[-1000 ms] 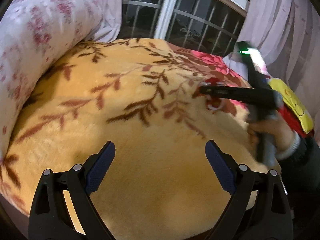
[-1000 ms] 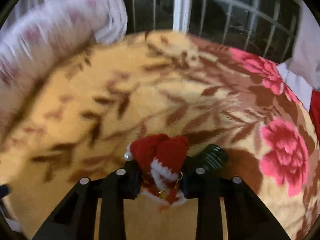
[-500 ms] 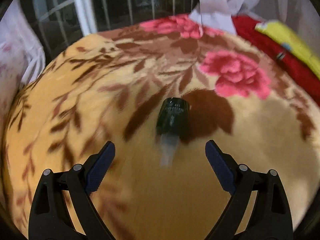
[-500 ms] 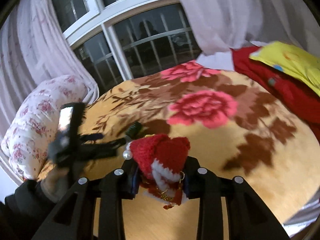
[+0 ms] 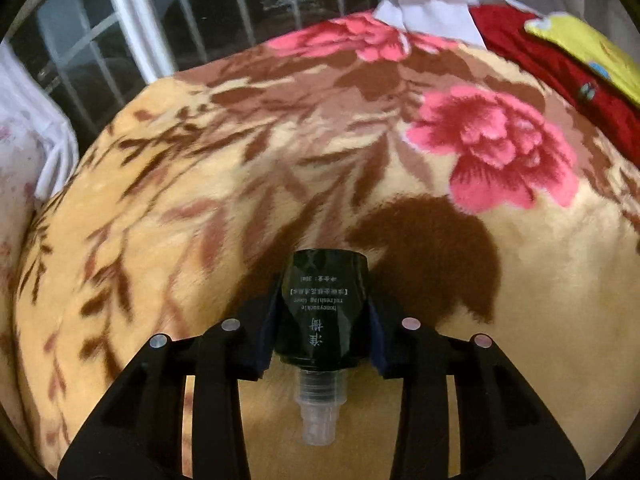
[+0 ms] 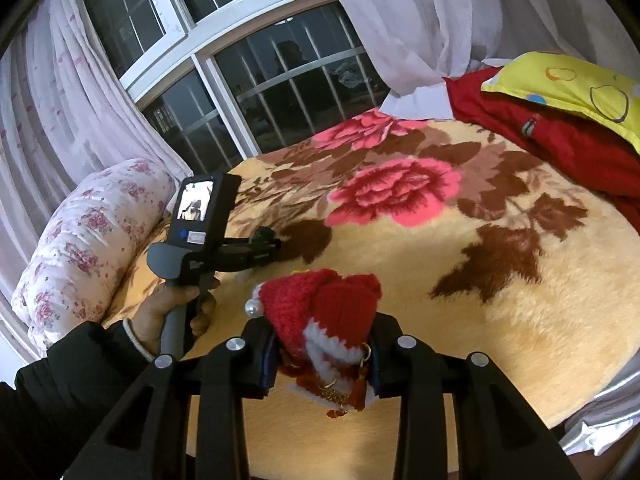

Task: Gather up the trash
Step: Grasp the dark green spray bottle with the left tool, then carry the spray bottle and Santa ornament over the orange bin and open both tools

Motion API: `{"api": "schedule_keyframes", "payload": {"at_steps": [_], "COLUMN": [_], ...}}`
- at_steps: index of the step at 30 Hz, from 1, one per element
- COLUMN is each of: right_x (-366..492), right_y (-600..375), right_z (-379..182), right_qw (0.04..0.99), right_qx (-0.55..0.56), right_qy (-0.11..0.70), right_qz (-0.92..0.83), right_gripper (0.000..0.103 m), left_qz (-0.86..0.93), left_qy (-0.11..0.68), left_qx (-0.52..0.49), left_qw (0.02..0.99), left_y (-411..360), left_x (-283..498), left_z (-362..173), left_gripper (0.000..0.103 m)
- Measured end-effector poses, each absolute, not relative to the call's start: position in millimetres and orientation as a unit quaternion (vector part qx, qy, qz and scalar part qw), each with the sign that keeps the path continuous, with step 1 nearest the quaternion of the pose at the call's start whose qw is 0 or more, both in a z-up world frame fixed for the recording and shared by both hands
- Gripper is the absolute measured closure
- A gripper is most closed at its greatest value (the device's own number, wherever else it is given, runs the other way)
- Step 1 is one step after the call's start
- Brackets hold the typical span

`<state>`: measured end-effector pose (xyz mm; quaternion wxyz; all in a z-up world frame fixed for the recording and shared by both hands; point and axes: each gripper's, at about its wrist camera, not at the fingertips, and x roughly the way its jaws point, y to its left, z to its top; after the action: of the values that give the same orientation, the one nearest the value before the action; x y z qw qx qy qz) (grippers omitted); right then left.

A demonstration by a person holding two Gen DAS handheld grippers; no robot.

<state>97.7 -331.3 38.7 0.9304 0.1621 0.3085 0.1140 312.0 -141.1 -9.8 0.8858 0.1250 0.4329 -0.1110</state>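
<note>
In the left wrist view, the left gripper (image 5: 323, 320) is closing its jaws on a small dark bottle (image 5: 323, 312), and the blue pads are already touching both sides of it. The bottle is lying on the flowered blanket (image 5: 168, 208) of the bed, with its clear nozzle pointing toward the camera. In the right wrist view, at the left, a hand (image 6: 168, 312) in a dark sleeve is holding the handle of that left gripper beside a rolled floral quilt (image 6: 88, 240). In the middle, the right gripper (image 6: 322, 356) is gripping a red knitted ornament (image 6: 328, 312) with white trim and a pearl, above the blanket. At the right, a yellow pillow (image 6: 568, 88) is lying on red cloth (image 6: 560, 148)
</note>
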Motion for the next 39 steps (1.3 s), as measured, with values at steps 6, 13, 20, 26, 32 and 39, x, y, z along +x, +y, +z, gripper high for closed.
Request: {"api": "schedule_keyframes", "payload": {"at_steps": [6, 13, 20, 26, 32, 39], "right_x": [80.4, 38.4, -13.5, -42.6, -53.3, -48.6], "right_y": [-312.9, -265.3, -225.5, -205.1, -191.6, -187.8], "right_z": [41.5, 48.8, 32.6, -7.7, -57.3, -78.8], "right_qw": [0.922, 0.915, 0.905, 0.891, 0.869, 0.851], "right_qx": [0.165, 0.134, 0.099, 0.073, 0.042, 0.053], "right_qy": [0.319, 0.319, 0.34, 0.384, 0.44, 0.472], "right_qz": [0.148, 0.205, 0.237, 0.231, 0.22, 0.224], "right_gripper": [0.069, 0.069, 0.067, 0.067, 0.067, 0.067], "left_qz": [-0.134, -0.119, -0.088, -0.081, -0.094, -0.093], "left_qy": [0.403, 0.369, 0.368, 0.404, 0.482, 0.498], "left_qx": [0.075, 0.054, 0.018, 0.013, -0.013, -0.016], "left_qw": [0.902, 0.92, 0.926, 0.911, 0.871, 0.862], "left_y": [-104.6, -59.7, -19.5, -10.6, -8.5, -8.8], "left_x": [236.9, 108.0, 4.9, -35.1, -40.4, -35.0], "left_z": [35.8, 61.6, 39.2, -15.4, -77.0, -88.6], "left_gripper": [0.067, 0.067, 0.067, 0.067, 0.067, 0.067]}}
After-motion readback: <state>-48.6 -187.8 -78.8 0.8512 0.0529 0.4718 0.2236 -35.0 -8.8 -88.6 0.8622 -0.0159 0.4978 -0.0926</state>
